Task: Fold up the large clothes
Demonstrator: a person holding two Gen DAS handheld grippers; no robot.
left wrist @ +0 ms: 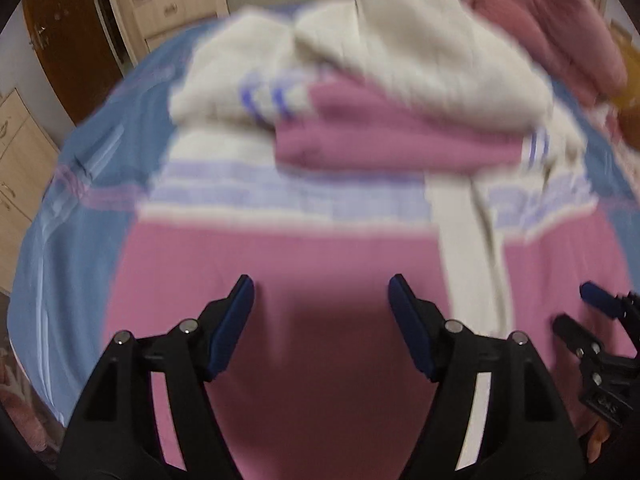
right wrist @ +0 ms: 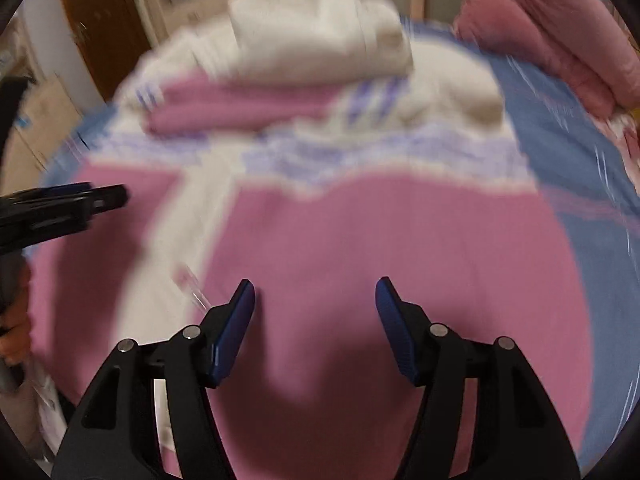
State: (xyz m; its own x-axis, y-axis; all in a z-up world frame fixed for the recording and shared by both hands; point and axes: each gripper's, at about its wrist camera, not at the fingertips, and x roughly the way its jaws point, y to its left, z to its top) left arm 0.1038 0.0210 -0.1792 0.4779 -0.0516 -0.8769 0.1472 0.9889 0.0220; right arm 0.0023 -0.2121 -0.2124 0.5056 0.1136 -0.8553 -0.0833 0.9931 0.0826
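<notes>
Left gripper (left wrist: 321, 286) spread wide, nothing between the pads, hanging over the near pink panel of the garment; right gripper (right wrist: 315, 289) likewise spread and empty over the same panel, further right. Both frames motion-blurred, fine detail unreliable. Surface: one bed with a blue sheet (left wrist: 72, 216), a pale pink stripe crossing it on the left. Room, far side: brown wooden door (left wrist: 68, 36) at far left, cream cabinet with a drawer (left wrist: 168, 4) beside it, a second pale cabinet (left wrist: 16, 160) at left edge. One dusty-pink quilt (left wrist: 560, 20) bunched at the far right of the bed. Task item: one large knitted garment (left wrist: 280, 264) in pink, lilac and cream, lying flat on the sheet, near end under both grippers, lilac band across the middle, cream placket (left wrist: 468, 248) running near-to-far right of centre in the left wrist view. The far part is heaped: cream sleeves and hood (left wrist: 420, 48) piled on a pink fold, with blue stripes at the cuffs. Whether that heap is the same garment or a second one I cannot tell. Count: two grippers, four blue pads (right wrist: 236, 332), one bed, one quilt, two cabinets, one door. The right gripper's fingers appear at the right edge of the left wrist view; the left one shows at the left edge of the right wrist view.
</notes>
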